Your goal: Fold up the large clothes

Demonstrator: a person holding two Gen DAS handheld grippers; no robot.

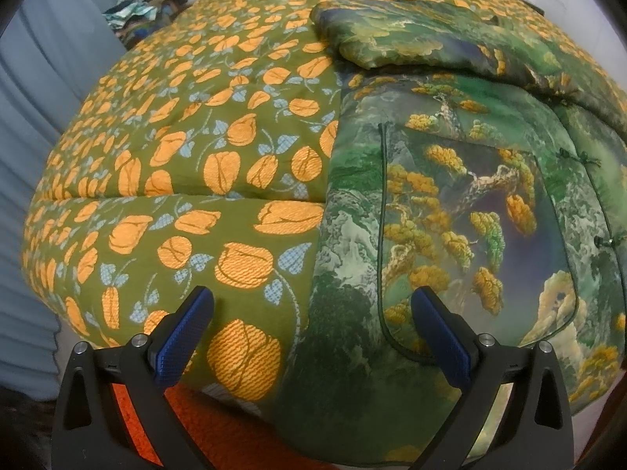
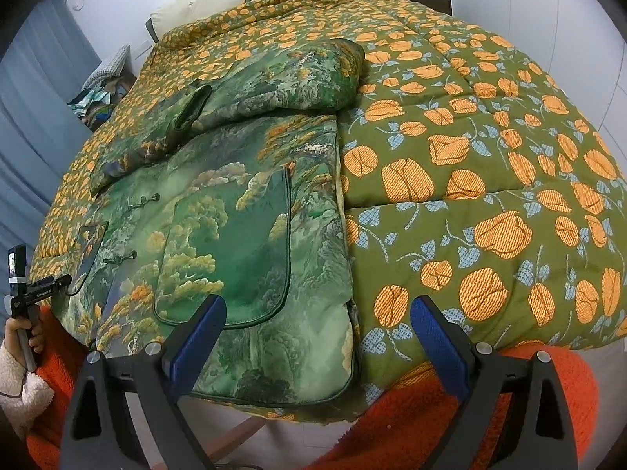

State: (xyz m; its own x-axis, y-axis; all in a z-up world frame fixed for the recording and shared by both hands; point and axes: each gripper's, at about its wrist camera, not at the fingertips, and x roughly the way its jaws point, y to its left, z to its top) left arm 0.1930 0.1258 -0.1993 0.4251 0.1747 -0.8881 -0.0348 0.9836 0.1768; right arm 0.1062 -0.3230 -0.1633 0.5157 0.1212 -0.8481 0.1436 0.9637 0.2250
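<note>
The green landscape-print jacket (image 2: 250,211) lies flat on a bed covered by an olive quilt (image 2: 490,180) with orange flowers, its hem reaching the near edge of the bed. In the right wrist view the jacket's straight side edge runs up the middle of the picture, and the quilt to the right of it is bare. In the left wrist view the jacket (image 1: 462,203) fills the right half and the quilt (image 1: 188,164) lies bare to the left.

Both sleeves are folded in across the upper chest, one sleeve (image 2: 305,78) lying over the collar area. A piped patch pocket (image 2: 235,258) and knotted frog buttons (image 2: 147,198) show on the front.

The left gripper (image 1: 313,337) is spread wide and empty, poised above the jacket's side edge near the hem. The right gripper (image 2: 317,337) is likewise spread wide and empty above the hem corner. A hand (image 2: 23,331) in a fleecy cuff holds the left tool at the left margin. The far end of the bed is curved away by the lens; clutter (image 1: 145,11) beside the blue curtain is unclear.
</note>
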